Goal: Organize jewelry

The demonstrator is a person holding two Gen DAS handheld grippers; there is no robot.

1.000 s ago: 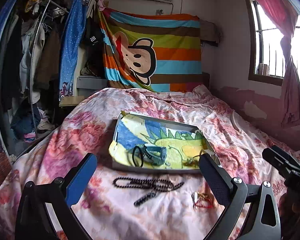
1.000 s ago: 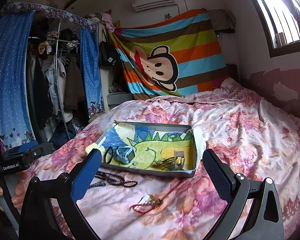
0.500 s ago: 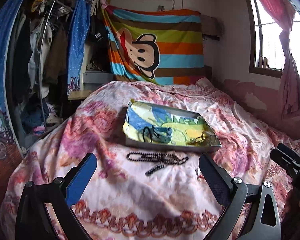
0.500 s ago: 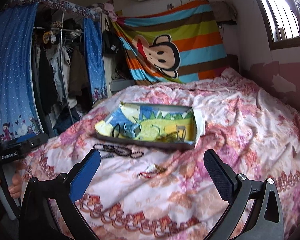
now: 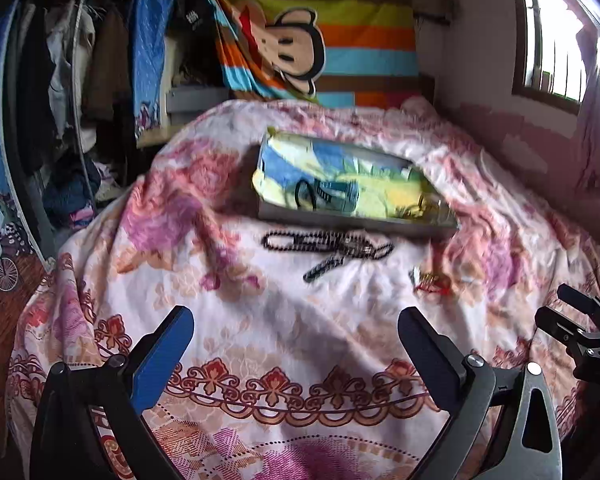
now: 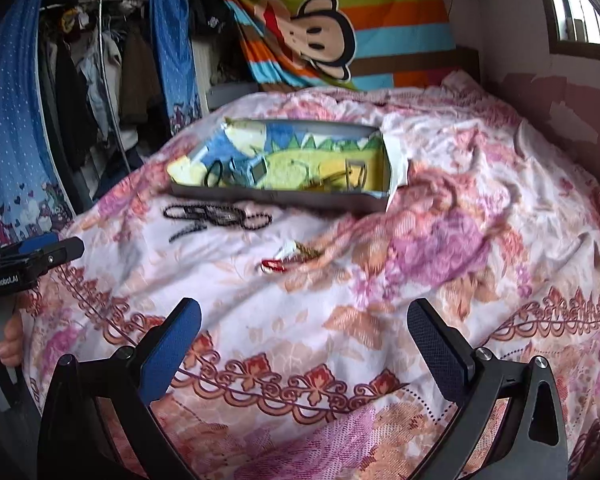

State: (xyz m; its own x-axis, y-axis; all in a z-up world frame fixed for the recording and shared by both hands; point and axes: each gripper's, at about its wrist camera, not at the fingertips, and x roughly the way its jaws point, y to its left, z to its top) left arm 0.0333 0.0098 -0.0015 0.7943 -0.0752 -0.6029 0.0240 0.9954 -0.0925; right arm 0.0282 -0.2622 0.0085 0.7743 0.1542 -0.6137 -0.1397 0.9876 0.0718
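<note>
I have pulled both tools back from the bed (image 5: 300, 340), so the things look smaller and farther than a second ago. The left tool (image 5: 296, 344) and the right tool (image 6: 304, 340) are both wide open and hold nothing. The box (image 6: 284, 196), with the dinosaur picture inside, already has a few pieces in it. The black bead necklace (image 5: 328, 244) lies on the bedcover just in front of the box, and the small red and gold piece (image 6: 288, 258) is nearer to me, on the right side. These two are not yet put away. I think this retreat costs me a new approach: I must go forward again before I can take either one.
</note>
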